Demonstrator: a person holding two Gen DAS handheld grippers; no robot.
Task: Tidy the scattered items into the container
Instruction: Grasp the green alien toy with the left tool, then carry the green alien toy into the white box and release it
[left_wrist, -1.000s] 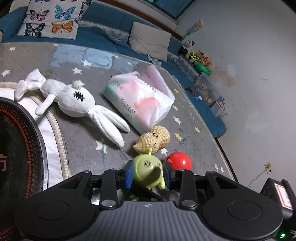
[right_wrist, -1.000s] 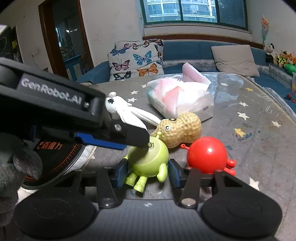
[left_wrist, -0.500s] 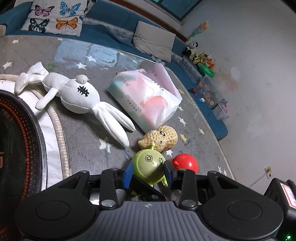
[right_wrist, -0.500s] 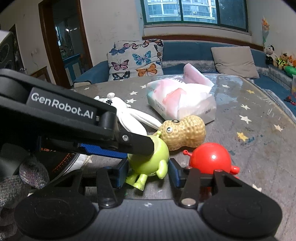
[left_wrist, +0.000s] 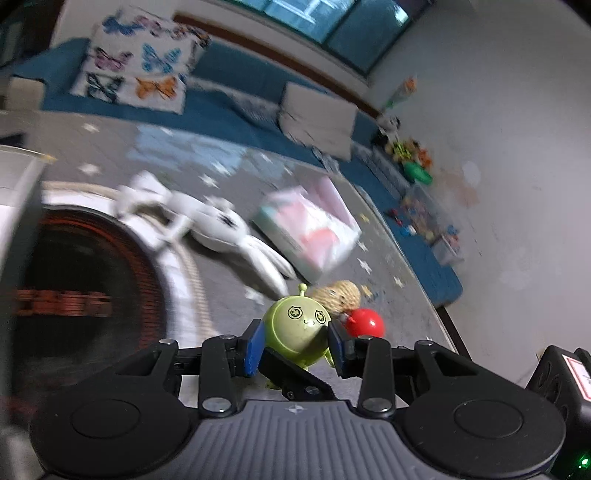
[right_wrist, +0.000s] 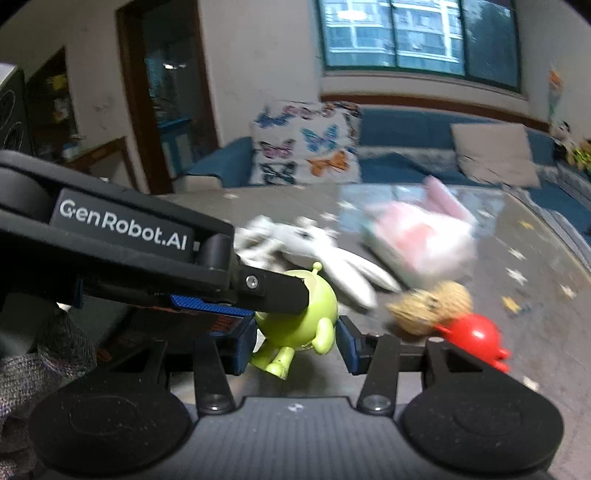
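Note:
A round green alien toy (left_wrist: 299, 328) hangs above the star-patterned table, facing the left wrist camera. My left gripper (left_wrist: 295, 345) is shut on it, blue pads pressed to both its sides. My right gripper (right_wrist: 297, 347) is shut on the same toy (right_wrist: 303, 314) from a crossing direction; one of its fingers (left_wrist: 295, 373) shows under the toy. The left gripper's finger (right_wrist: 273, 291) lies over the toy's head. On the table lie a white rabbit plush (left_wrist: 221, 225), a tissue pack (left_wrist: 314, 229), a peanut toy (left_wrist: 340, 293) and a red round toy (left_wrist: 365, 323).
A round basket with a rope rim (left_wrist: 195, 280) and a dark, orange-dotted inside sits at the left. A gloved hand (right_wrist: 37, 354) holds the left gripper. A blue sofa with a butterfly cushion (right_wrist: 306, 144) runs behind the table. Toy boxes (left_wrist: 424, 214) stand along the right wall.
Both grippers have risen with the green toy between them, lifting it off the table. The toy now sits upright, facing the left camera. The other toys have not moved.

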